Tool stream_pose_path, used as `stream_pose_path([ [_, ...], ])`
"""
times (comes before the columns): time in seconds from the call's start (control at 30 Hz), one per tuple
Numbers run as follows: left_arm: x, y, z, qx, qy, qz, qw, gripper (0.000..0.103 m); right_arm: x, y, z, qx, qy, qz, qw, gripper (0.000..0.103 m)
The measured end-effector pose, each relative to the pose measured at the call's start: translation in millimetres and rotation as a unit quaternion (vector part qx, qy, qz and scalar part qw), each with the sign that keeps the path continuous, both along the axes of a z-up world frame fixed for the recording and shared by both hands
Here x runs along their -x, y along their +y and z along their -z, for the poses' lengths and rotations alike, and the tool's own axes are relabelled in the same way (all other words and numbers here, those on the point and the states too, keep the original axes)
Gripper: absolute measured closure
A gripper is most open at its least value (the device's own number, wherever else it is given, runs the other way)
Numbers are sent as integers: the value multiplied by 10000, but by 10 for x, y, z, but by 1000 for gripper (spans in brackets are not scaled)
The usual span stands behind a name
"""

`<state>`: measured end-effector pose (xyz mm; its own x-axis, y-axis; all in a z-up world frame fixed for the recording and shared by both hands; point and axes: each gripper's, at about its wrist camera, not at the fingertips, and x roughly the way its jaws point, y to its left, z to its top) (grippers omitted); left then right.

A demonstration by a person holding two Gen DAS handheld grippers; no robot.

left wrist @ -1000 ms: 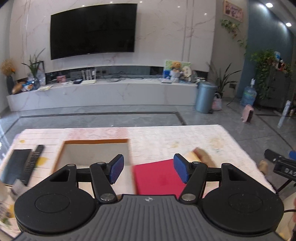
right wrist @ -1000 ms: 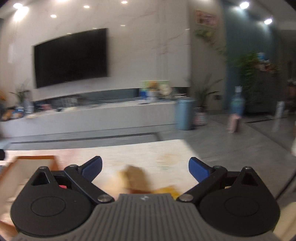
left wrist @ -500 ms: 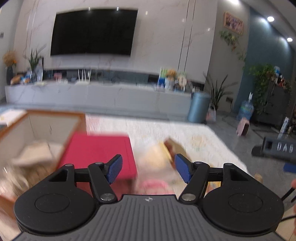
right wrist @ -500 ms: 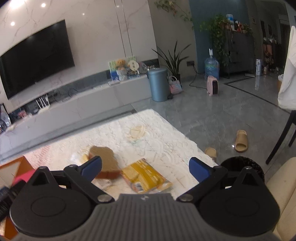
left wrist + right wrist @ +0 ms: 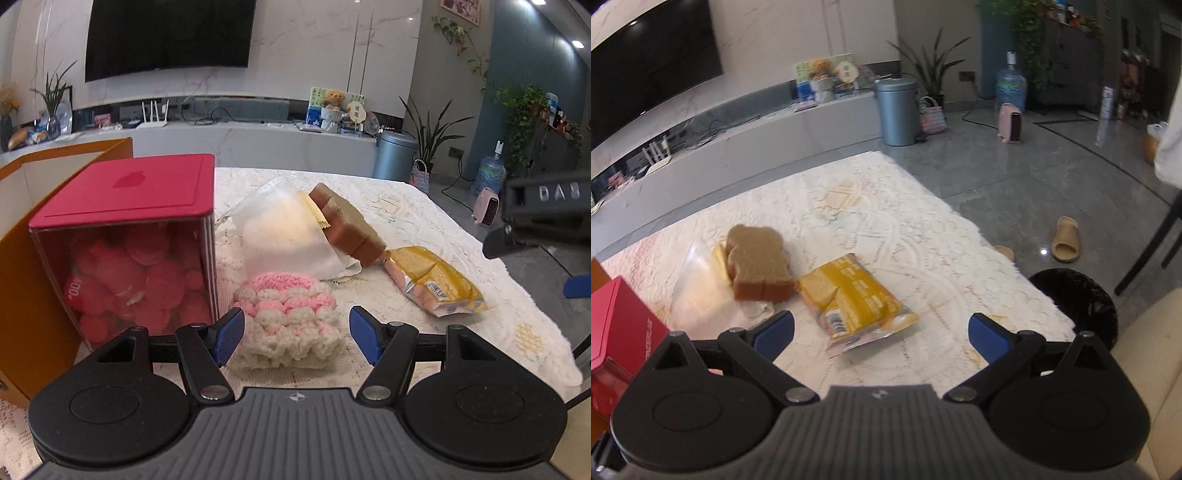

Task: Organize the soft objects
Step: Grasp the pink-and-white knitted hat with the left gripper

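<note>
While its blue pads stand apart with nothing pressed between them, the left hand-held gripper sits low in the frame, straddling the near side of the pink-and-white crochet piece that lies on the table just ahead. At lower centre of its own view, the right hand-held gripper is likewise spread wide and empty, with the yellow snack packet just beyond its tips. Further out, toward the middle of the left view, a brown bread-shaped sponge leans on a white translucent bag; at left stands a red-lidded clear box full of red plush, and behind it an orange box that looks like the likely bin. Taking the crochet piece seems the step in hand — to do it well, ease the left pads further around its bulk, so they close on the thick middle rather than a loose frill, then squeeze gently, since yarn compresses and can slip. Lift straight up, clear of the red-lidded box beside it.
</note>
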<state>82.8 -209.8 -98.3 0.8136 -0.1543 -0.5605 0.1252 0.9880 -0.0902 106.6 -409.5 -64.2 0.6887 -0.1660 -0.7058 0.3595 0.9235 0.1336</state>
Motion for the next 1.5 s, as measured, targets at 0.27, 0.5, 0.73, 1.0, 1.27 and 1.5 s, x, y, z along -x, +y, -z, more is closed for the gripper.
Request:
stream_pose_path([
  [0.27,-103,-44,129,-176,115,-335,9992,22,-51,16,80,97,199,-6,9998,4],
  [0.5,-187,54,185,696,526,-456,9951,9,-76,77,98,142,262,-162,9994,4],
  [0.73,-198,-110,200,332,407,-502,9974,8,-39,57,63,-48,196,-214,9996,4],
  [1.0,-158,-280,236,-412,142,-164,9989,8,-70,-29,166,-257,263,-149,9992,4],
  [1.27,-256,-311,251,-667,549,29,9963,20,-263,-127,449,-265,628,162,9975,4],
  [1.5,-261,-265,230,-771,783,311,9935,32,-394,-236,487,-811,244,473,9953,4],
])
